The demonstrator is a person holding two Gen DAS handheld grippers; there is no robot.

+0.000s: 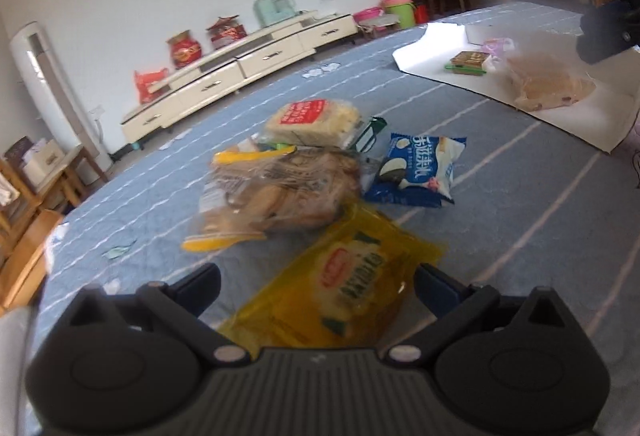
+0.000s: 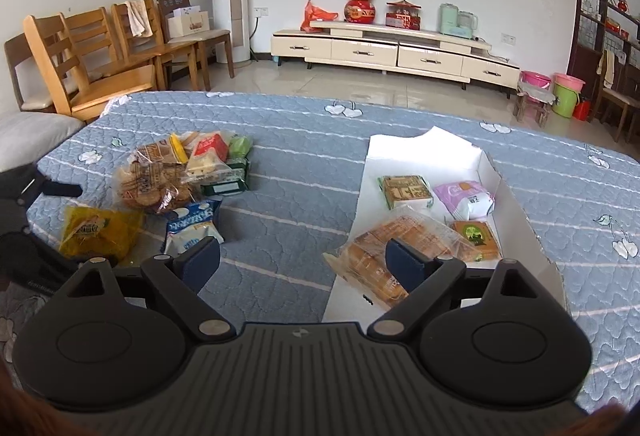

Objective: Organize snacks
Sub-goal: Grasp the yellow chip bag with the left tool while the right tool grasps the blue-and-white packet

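Note:
A pile of snacks lies on the blue quilted table (image 1: 500, 204): a yellow packet (image 1: 340, 288), a clear bag of cookies (image 1: 276, 192), a blue-white packet (image 1: 420, 168) and a red-labelled packet (image 1: 312, 120). My left gripper (image 1: 316, 288) is open, its fingers on either side of the yellow packet, not closed on it. My right gripper (image 2: 300, 264) is open and empty above the table, between the pile (image 2: 160, 184) and a white box (image 2: 516, 204). The box holds a bread bag (image 2: 368, 256), a pink packet (image 2: 468, 200) and two small boxes.
Wooden chairs (image 2: 100, 52) stand beyond the table's far left. A cream TV cabinet (image 2: 392, 52) lines the back wall. Pink and green buckets (image 2: 560, 92) sit at the far right. A grey cushion (image 2: 32, 136) lies at the table's left edge.

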